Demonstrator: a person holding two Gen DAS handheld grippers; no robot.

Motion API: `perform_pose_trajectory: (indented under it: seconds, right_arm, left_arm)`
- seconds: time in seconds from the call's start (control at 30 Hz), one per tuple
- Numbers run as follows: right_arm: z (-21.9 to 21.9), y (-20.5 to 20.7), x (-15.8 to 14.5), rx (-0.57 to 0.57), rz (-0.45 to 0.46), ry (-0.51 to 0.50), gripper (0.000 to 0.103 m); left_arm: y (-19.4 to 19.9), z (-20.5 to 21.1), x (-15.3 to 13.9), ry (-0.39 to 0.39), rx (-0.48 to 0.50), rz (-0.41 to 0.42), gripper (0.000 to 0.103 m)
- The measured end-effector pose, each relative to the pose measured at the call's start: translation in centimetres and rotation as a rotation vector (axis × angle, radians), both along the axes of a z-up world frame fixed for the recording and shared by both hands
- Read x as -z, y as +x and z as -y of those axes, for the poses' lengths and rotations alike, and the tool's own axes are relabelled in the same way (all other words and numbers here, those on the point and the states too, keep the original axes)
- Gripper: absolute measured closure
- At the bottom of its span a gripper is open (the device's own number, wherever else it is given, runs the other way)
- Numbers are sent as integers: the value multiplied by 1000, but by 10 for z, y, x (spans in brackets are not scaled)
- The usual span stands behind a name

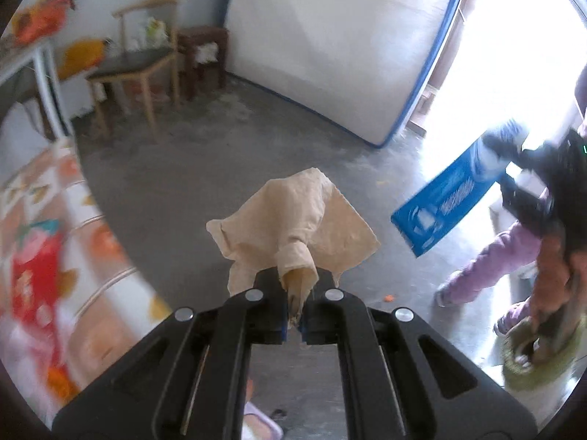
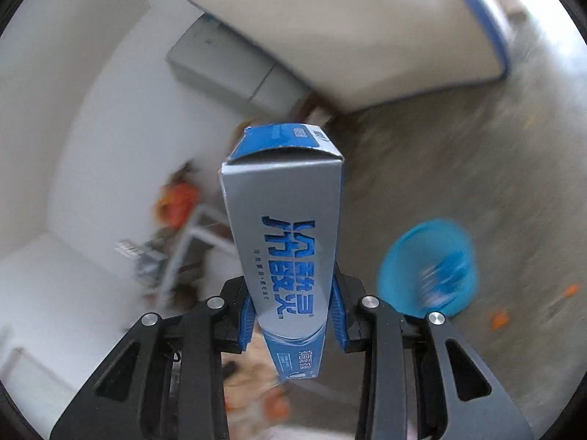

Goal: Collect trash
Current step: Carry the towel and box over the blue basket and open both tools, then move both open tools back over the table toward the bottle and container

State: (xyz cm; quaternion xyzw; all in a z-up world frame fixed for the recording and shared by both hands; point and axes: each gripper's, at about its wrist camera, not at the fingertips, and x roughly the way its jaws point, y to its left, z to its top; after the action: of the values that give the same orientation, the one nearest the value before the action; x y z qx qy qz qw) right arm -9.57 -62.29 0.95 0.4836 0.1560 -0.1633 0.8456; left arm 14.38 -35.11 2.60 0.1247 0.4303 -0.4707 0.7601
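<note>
My left gripper [image 1: 295, 324] is shut on a crumpled tan paper napkin [image 1: 293, 231] and holds it in the air above the grey floor. My right gripper [image 2: 293, 324] is shut on a long silver and blue toothpaste box [image 2: 286, 242], whose open end flap points away from me. The same box [image 1: 445, 201] and the right gripper show at the right of the left wrist view, held up in the air. A blue plastic basket [image 2: 429, 267] stands on the floor to the right of the box, blurred.
A mattress [image 1: 330, 40] with blue trim leans on the far wall. A wooden chair [image 1: 139, 66] and dark stool [image 1: 203, 55] stand at the back left. A patterned tablecloth [image 1: 73, 256] with a red packet is at left. Orange scraps [image 2: 500, 319] lie on the floor. The person's legs [image 1: 484, 267] are at right.
</note>
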Motion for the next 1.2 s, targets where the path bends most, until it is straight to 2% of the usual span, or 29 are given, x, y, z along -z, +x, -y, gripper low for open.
perform_pose_trajectory:
  seconds: [0.17,0.23,0.33,0.4,0.6,0.63,0.67,0.7,0.73,0.8,0.87,0.93,1.2]
  right_arm:
    - [13,33,41,29,-154,-32,70]
    - [21,53,60,32,-212,-43,70]
    - [38,80,87,22,-278,-37,70]
    - [47,101,103,14,-325,-40,70]
    - [79,154,137,25,-426,-68,68]
    - [86,162,149,12,-449,-57,66]
    - [90,168,156,-2,-475,-51,59]
    - [93,179,175,-22,-520,-50,37]
    - [96,186,188,-33,-544,-46,25]
    - [99,192,218,-53,-595,-9,25]
    - [101,186,241,-41,-608,53,25]
    - [104,175,251,-18,-591,89,25]
    - [106,147,247,13,-552,81,25]
  left_arm:
    - [34,66,46,51,32,-206,100]
    - [51,88,72,90,23,-255,100]
    - [70,121,105,150,10,-287,100]
    - [88,140,126,177,-10,-343,100]
    - [118,185,166,225,-47,-365,99]
    - [121,186,171,232,-58,-362,98]
    - [126,190,179,238,-80,-362,87]
    - [132,193,184,240,-94,-367,68]
    - [135,197,193,258,-113,-366,60]
    - [138,198,203,293,-145,-368,58]
    - [139,195,208,287,-151,-420,58]
    - [138,191,203,260,-146,-427,58]
    - [132,176,158,156,-124,-390,58]
